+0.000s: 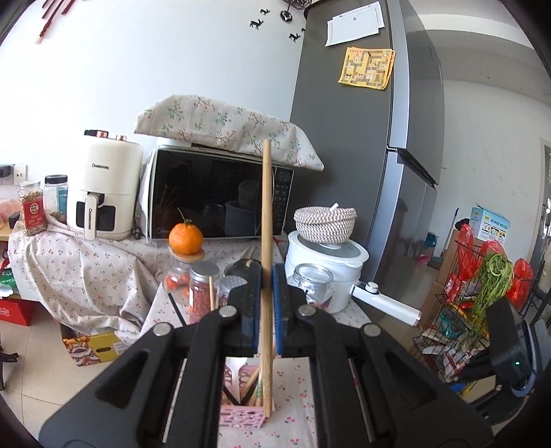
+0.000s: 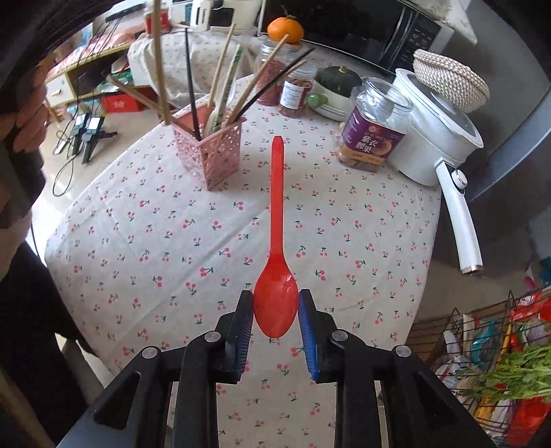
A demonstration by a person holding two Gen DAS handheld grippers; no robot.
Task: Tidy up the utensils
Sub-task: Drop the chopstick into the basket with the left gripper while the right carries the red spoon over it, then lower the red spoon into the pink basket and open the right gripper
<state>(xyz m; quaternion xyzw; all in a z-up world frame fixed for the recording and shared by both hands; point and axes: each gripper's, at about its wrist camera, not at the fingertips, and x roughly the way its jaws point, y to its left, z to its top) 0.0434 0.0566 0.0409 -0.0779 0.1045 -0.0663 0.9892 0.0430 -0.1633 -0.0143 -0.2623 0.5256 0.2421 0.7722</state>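
Observation:
My left gripper (image 1: 266,275) is shut on a wooden chopstick (image 1: 266,220) that stands upright, its lower end down in the pink utensil basket (image 1: 241,415) below. That basket holds several chopsticks and a white spoon. In the right wrist view the pink utensil basket (image 2: 217,155) stands on the cherry-print tablecloth (image 2: 172,241) with several chopsticks sticking out. My right gripper (image 2: 275,303) is shut on the bowl of a red plastic spoon (image 2: 277,241), lifted above the table, its handle pointing away toward the basket.
A labelled jar (image 2: 372,134), a white electric pot (image 2: 437,144) with a woven basket on top, spice jars (image 2: 296,93), an orange (image 2: 286,29) and a microwave (image 1: 220,203) crowd the far side. A wire rack with greens (image 2: 499,372) stands right of the table. A person's hand (image 2: 31,127) is at the left.

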